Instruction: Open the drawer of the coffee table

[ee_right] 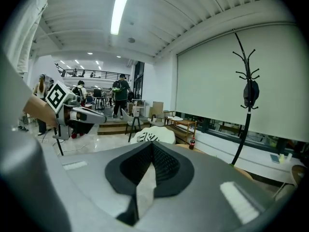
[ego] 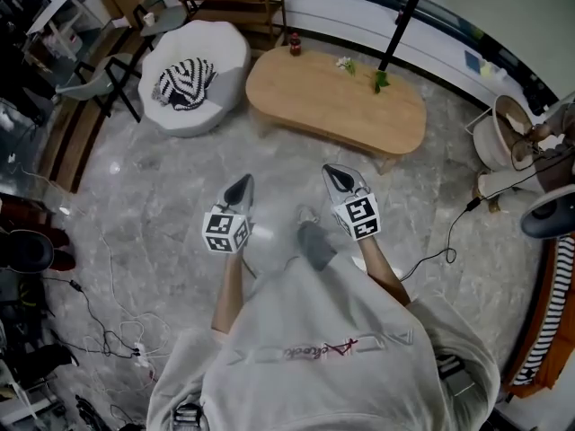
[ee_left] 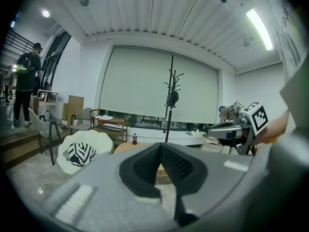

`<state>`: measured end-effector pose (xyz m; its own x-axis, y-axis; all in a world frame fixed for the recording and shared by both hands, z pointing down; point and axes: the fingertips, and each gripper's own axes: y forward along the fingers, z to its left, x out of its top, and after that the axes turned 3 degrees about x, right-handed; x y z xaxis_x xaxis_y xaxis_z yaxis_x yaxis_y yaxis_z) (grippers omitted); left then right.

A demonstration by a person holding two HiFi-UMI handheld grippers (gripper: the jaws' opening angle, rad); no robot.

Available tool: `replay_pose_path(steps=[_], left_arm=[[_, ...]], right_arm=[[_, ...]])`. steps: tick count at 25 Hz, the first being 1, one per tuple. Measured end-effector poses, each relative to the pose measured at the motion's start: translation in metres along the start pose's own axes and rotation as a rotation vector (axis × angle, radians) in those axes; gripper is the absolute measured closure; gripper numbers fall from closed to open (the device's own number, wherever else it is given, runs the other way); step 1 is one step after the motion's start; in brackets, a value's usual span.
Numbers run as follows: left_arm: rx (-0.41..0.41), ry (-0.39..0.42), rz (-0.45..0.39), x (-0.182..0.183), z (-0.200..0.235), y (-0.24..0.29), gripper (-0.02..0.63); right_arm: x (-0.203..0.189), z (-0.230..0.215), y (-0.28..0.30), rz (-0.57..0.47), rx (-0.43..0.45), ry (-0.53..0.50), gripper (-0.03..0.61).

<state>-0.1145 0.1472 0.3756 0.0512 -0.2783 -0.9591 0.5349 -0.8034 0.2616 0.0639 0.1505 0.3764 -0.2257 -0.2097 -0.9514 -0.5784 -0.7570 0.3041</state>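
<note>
Head view: the person stands on the marbled floor (ego: 135, 178), well apart from the coffee table (ego: 337, 106); both arms reach forward, so the left tongs (ego: 243, 183) and the right tongs (ego: 331, 171) point side by side towards it, probably to come in square to its near side; both look narrow and empty. The coffee table is a low, rounded oblong of pale wood; a small dark bottle (ego: 295, 45) stands at the far left edge of its surface; no drawer front or handle shows from above, so it likely sits under the top.

Left gripper view: the left tongs (ee_left: 161, 145) are pressed together with nothing between them; just past them a strip of the wooden top (ee_left: 124, 147) shows, with the bottle (ee_left: 134, 139) on it.

Right gripper view: the right tongs (ee_right: 152, 144) are likewise closed on nothing; beyond them stands the bottle (ee_right: 192, 143); the table itself is mostly hidden, and its drawer cannot be made out.
</note>
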Motion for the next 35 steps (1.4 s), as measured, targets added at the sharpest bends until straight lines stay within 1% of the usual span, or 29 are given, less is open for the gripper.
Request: replay_pose_path(steps=[4, 13, 19, 25, 29, 35], left_arm=[[0.016, 0.009, 0.003, 0.021, 0.024, 0.031, 0.615], [0.094, -0.007, -0.014, 0.067, 0.077, 0.100, 0.615], [0.133, -0.023, 0.006, 0.073, 0.097, 0.148, 0.615], [0.169, -0.019, 0.017, 0.085, 0.115, 0.189, 0.615], [0.201, -0.018, 0.026, 0.089, 0.126, 0.201, 0.615], [0.245, -0.010, 0.038, 0.087, 0.142, 0.201, 0.615]], right_arm=[[0.015, -0.027, 0.035, 0.010, 0.026, -0.010, 0.575], [0.050, -0.096, 0.113, 0.001, 0.084, -0.032, 0.575], [0.057, -0.139, 0.156, -0.006, 0.119, -0.023, 0.575], [0.058, -0.177, 0.195, -0.013, 0.153, -0.012, 0.575], [0.055, -0.191, 0.215, -0.005, 0.180, -0.003, 0.575], [0.053, -0.197, 0.229, -0.014, 0.205, 0.000, 0.575]])
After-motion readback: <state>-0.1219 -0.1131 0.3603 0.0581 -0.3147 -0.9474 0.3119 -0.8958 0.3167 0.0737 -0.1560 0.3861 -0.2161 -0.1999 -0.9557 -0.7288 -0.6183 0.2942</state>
